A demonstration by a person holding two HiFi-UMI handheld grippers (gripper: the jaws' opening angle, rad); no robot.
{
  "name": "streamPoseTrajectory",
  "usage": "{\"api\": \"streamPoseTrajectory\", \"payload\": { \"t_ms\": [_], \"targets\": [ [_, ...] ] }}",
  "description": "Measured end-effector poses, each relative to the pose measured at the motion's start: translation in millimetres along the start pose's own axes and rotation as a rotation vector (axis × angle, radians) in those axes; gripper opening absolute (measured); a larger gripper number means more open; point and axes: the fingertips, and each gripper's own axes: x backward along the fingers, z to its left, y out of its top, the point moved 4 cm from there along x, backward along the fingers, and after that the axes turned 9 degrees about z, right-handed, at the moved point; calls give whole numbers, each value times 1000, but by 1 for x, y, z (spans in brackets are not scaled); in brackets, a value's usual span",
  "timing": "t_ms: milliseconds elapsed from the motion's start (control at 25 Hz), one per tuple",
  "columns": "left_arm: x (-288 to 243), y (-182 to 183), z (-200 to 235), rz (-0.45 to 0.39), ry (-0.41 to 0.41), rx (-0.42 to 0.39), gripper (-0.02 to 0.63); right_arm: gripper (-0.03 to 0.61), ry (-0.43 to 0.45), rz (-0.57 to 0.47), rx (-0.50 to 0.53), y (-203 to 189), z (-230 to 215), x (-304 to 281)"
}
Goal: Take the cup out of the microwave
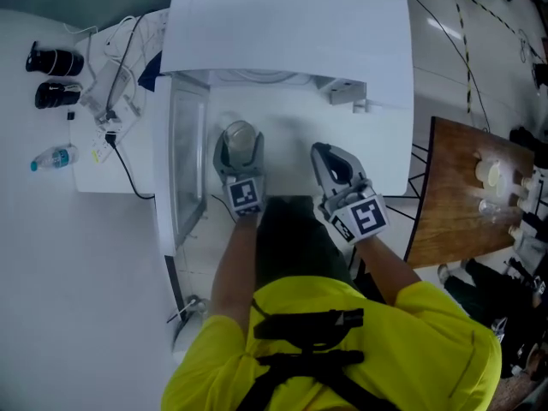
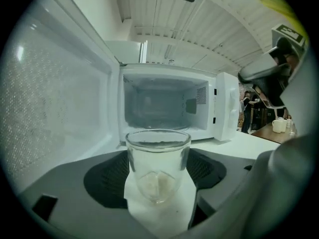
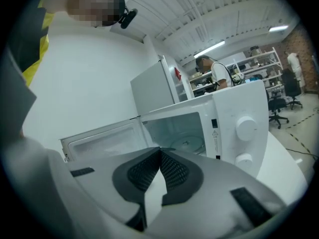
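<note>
A clear glass cup [image 1: 241, 137] sits between the jaws of my left gripper [image 1: 240, 150], which is shut on it. In the left gripper view the cup [image 2: 158, 153] stands upright between the dark pads [image 2: 107, 176], in front of the white microwave [image 2: 224, 111]. The microwave's cavity [image 2: 162, 106] is empty and its door [image 2: 55, 103] hangs open at the left. My right gripper [image 1: 324, 152] is to the right of the cup, shut with nothing in it. In the right gripper view its pads [image 3: 174, 171] meet at the tips, facing the open microwave [image 3: 239, 128].
The microwave [image 1: 291, 24] stands on a white table [image 1: 77, 255]. A small bottle [image 1: 53, 158], two black cylinders [image 1: 56, 61] and cables [image 1: 120, 101] lie at the left. A brown wooden table [image 1: 462, 187] stands at the right. People stand far behind in both gripper views.
</note>
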Motion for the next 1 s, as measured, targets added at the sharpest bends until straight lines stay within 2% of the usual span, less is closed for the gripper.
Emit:
{"api": "streamPoseTrajectory", "payload": {
  "t_ms": [200, 520, 640, 800, 920, 1000],
  "targets": [
    [0, -18, 16, 36, 43, 22, 348, 5, 12, 14, 0, -2, 1, -5],
    [-2, -24, 19, 59, 39, 40, 354, 5, 17, 16, -11, -4, 4, -9],
    [7, -31, 18, 75, 46, 44, 410, 5, 17, 18, -12, -2, 5, -7],
    [24, -42, 12, 106, 32, 54, 411, 5, 5, 13, -8, 3, 7, 0],
    [53, -41, -7, 126, -36, 100, 411, 5, -8, 6, -6, 12, 13, 14],
    [77, -26, -23, 128, -99, 94, 403, 5, -20, -8, 9, 22, 18, 23]
  ]
}}
